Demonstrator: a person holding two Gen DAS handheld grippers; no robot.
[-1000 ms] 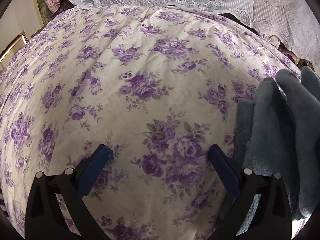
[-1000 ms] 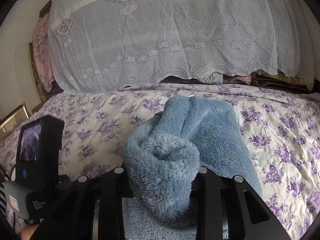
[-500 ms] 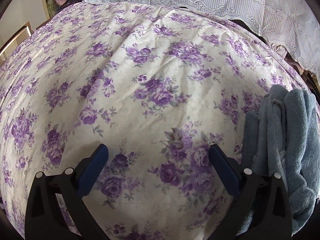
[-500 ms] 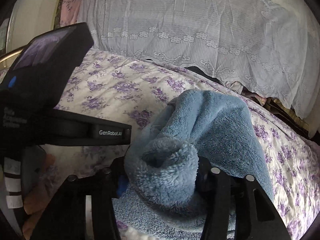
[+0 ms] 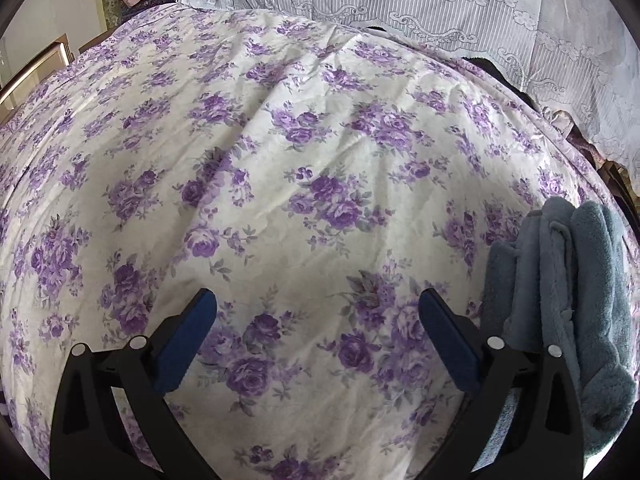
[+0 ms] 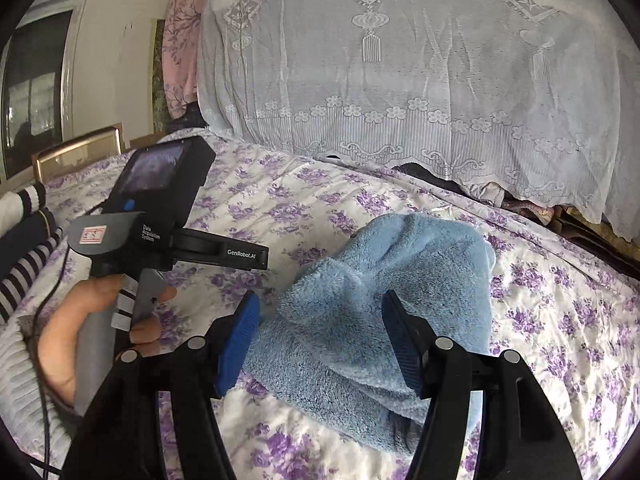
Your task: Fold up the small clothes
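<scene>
Lying bunched on the floral bedspread (image 6: 560, 320), the blue fleece garment (image 6: 384, 304) sits between the right gripper (image 6: 320, 336), whose jaws are opening, pads off the fleece. The left gripper (image 5: 316, 336) hangs wide open over bare bedspread, fleece just to its right.

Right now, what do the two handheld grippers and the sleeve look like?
Both grippers, left and right, have black fingers, blue pads and silver rivets. The left unit's body is black and grey, marked GenRobot.AI, with a screen and cable. The sleeve is white ribbed knit.
</scene>
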